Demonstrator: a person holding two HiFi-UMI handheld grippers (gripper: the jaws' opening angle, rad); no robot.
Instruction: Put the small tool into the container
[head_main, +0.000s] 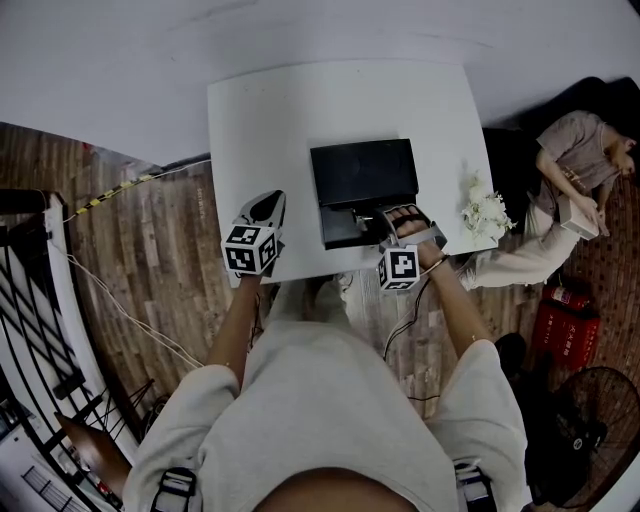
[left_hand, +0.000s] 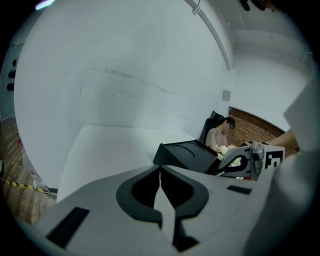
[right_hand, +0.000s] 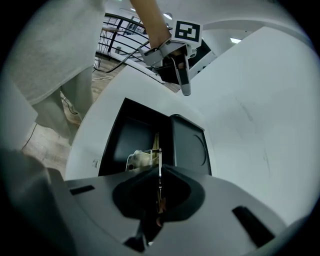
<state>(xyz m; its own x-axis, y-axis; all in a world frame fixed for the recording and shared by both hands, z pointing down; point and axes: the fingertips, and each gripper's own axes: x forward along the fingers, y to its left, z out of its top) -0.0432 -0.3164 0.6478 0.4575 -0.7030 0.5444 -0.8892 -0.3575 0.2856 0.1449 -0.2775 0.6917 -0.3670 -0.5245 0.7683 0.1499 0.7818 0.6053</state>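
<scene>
At the counter's (head_main: 260, 110) left, the left claw (left_hand: 160, 170) is being held shut and empty, well apart from the work. In the middle, the black container (right_hand: 117, 137) is being presented open, with a whitish object (right_hand: 136, 159) inside. At its near right, the thin small tool (right_hand: 159, 161) is being gripped by the right claw (right_hand: 159, 174), just above the edge between compartment and lid (right_hand: 190, 145). A release here is being judged risky: the tool could be deflected onto the lid or counter.

I'm seeing the container (head_main: 362, 190) sitting mid-way across the bench (head_main: 270, 120), left tool (head_main: 266, 208) hovering to its left, right tool (head_main: 405, 215) over its near-right corner, flowers (head_main: 486, 212) lying further right.
</scene>
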